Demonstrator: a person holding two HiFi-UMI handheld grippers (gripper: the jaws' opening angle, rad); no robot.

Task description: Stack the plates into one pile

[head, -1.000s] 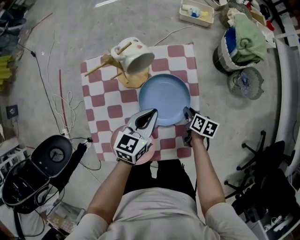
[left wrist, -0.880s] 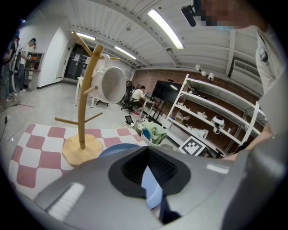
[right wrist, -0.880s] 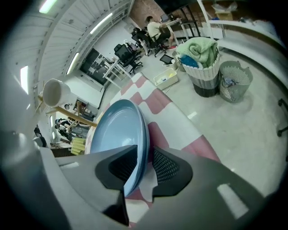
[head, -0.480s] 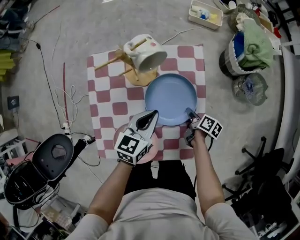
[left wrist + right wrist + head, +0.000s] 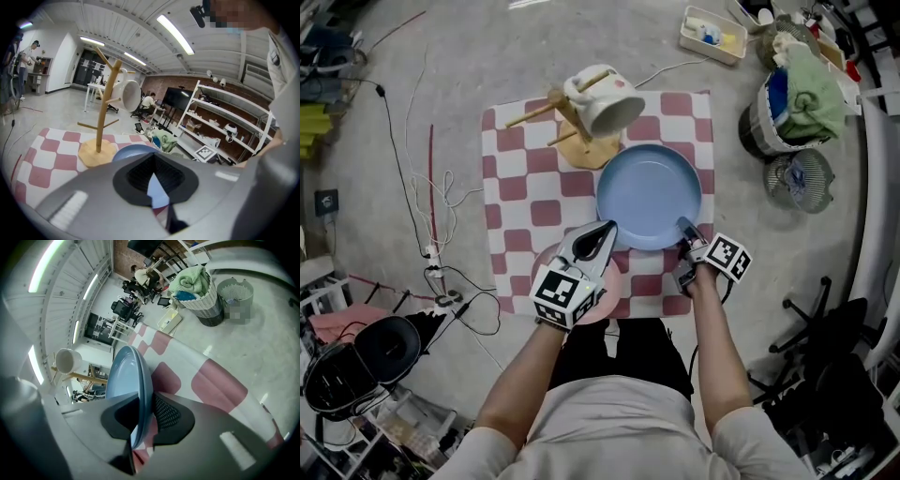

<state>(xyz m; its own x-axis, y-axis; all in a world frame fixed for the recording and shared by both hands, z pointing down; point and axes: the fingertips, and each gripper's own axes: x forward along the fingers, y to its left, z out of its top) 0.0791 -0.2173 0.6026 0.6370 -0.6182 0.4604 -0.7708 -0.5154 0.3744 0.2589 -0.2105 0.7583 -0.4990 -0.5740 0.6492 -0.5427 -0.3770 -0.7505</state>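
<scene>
The red-and-white checked cloth (image 5: 516,187) on the floor carries everything. The blue plate (image 5: 647,192), the bigger of the 2 plates, lies on the cloth's right half, just beside the wooden mug stand (image 5: 581,141). The smaller pink plate (image 5: 614,283) sits at the cloth's near edge, mostly covered by the left gripper (image 5: 602,232), and the 2 plates lie close together but not stacked.

The right gripper (image 5: 682,225) clamps the blue plate's near rim, which runs between its jaw pads in the right gripper view. The left gripper hangs over the pink plate with its jaws closed tip to tip and nothing between them.

The step in hand looks like the pickup of the blue plate. Since the pink plate is smaller, a steady pile probably wants it on top: the left gripper would need to part its jaws, take the pink rim and carry it onto the blue plate.
</scene>
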